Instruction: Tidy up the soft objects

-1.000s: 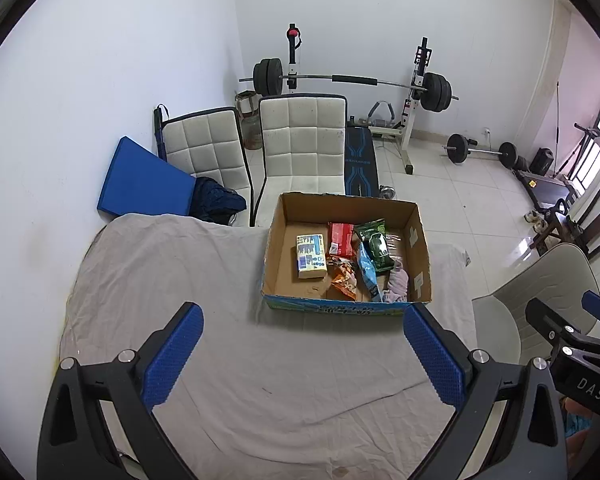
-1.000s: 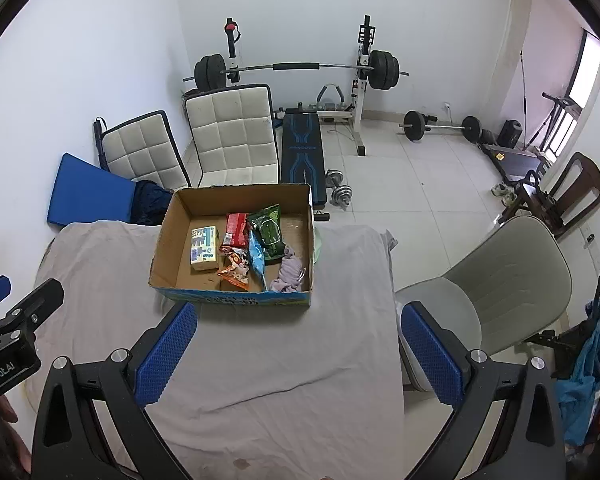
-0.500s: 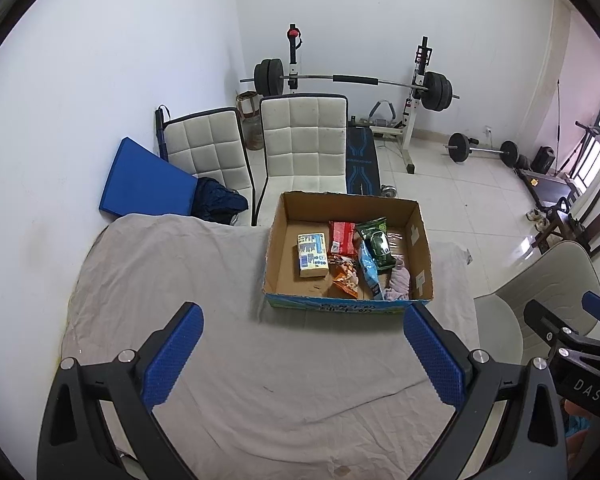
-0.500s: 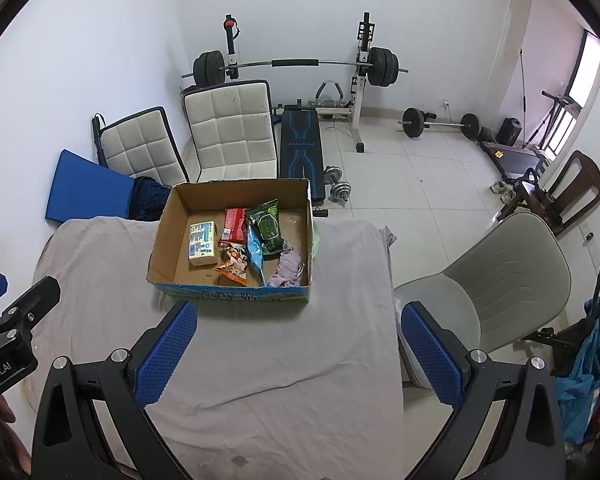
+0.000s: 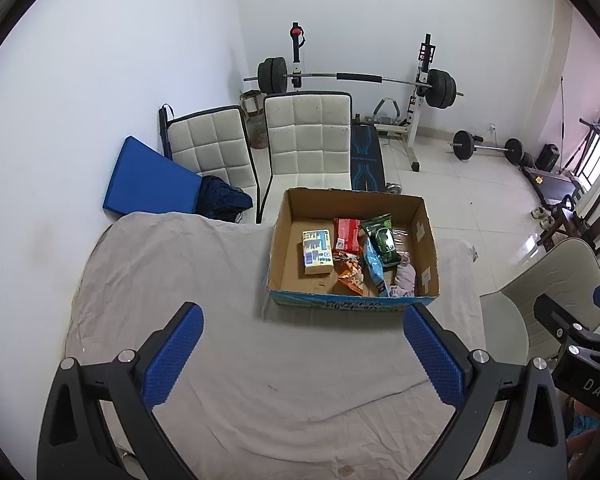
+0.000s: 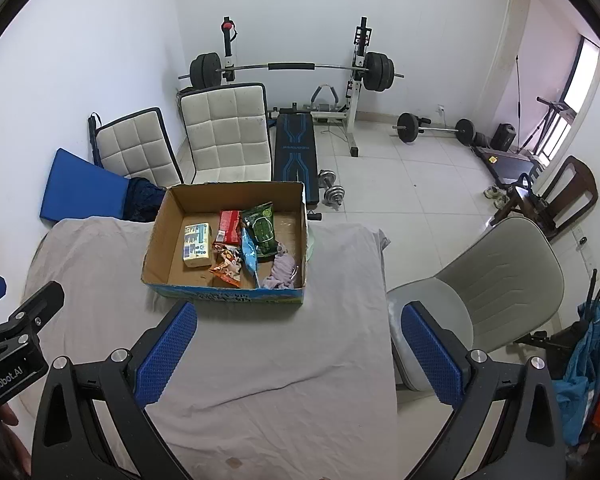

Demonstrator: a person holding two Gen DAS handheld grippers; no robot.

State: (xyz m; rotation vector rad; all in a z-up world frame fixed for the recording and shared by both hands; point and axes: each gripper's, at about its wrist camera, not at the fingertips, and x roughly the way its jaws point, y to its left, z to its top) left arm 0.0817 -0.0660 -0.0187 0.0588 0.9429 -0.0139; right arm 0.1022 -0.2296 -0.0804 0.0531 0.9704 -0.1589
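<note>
Left wrist: claw (image 5: 300,346) agape above cloth (image 5: 220,360).

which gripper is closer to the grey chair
Right. The right gripper hangs over the table's right edge, with the grey chair just beyond its right finger. The left gripper sits over the table's middle, further left of the chair.

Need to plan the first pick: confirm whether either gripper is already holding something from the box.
No: the left gripper and right gripper both hang wide open and empty over the grey sheet, short of the cardboard box.
</note>
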